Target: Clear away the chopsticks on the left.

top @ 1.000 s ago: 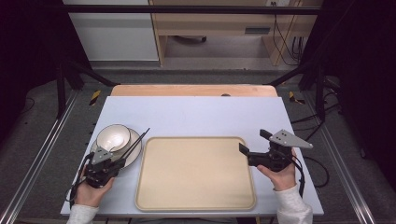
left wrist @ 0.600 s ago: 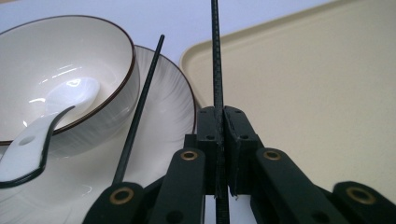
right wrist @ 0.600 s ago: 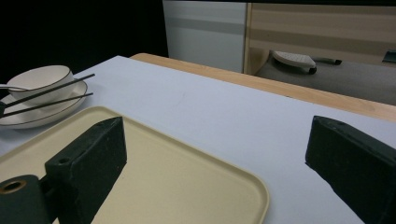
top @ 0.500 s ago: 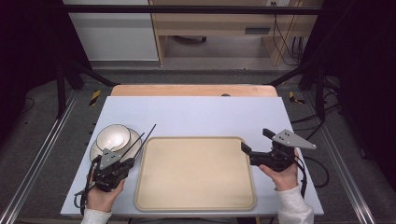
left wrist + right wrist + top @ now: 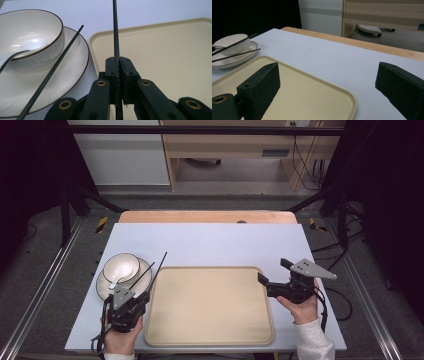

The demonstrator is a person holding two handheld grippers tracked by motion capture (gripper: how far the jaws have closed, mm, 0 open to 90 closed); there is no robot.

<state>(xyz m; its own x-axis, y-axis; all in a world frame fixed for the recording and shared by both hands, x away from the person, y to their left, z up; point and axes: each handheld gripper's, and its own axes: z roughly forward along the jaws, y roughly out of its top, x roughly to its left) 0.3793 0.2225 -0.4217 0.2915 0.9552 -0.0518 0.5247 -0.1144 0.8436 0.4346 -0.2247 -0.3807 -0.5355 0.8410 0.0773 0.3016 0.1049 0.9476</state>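
Left hand-held gripper (image 5: 118, 82) clamped tight near one end of a thin, stiff, slick-looking chopstick (image 5: 115, 32) at frame centre, probably prone to pivoting, other chopstick (image 5: 53, 71) lower left across plate (image 5: 77, 67), right hand-held gripper (image 5: 327, 87) wide open, empty.

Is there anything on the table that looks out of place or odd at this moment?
Nothing is spilled or broken. One thing stands out: the two chopsticks are split up. The left gripper is shut on one chopstick, while the other chopstick lies slanted across the plate, beside the bowl with a spoon. The tray is bare.
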